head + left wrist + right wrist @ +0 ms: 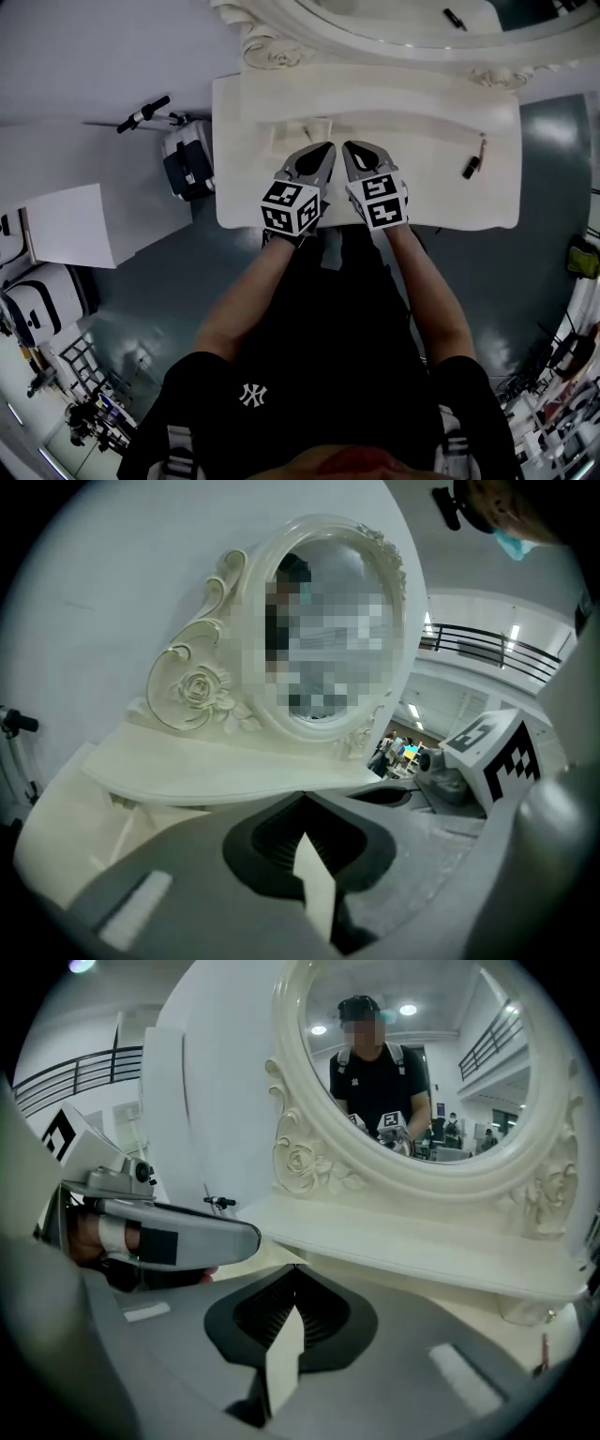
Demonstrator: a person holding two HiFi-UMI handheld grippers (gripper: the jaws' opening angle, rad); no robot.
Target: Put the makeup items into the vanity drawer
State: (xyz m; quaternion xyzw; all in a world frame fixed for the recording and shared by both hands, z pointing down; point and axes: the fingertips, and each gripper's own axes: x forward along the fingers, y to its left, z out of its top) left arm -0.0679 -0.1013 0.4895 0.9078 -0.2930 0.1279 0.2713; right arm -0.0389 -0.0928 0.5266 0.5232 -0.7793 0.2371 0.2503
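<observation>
Hovering over the vanity (441,206) near its front edge, left gripper (325,150) and right gripper (352,150) are closed, empty; makeup items (472,167) sit by its right edge (no open drawer in view), nothing stowed yet.

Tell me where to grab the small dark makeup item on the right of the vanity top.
Likely its middle, from above with the right gripper, jaws across its narrow width: the dark item lies flat and slanted on the vanity top, bare surface either side.

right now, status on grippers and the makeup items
Left gripper shut, empty. Right gripper shut, empty. Makeup items on vanity top, right end. Nothing blocking.
</observation>
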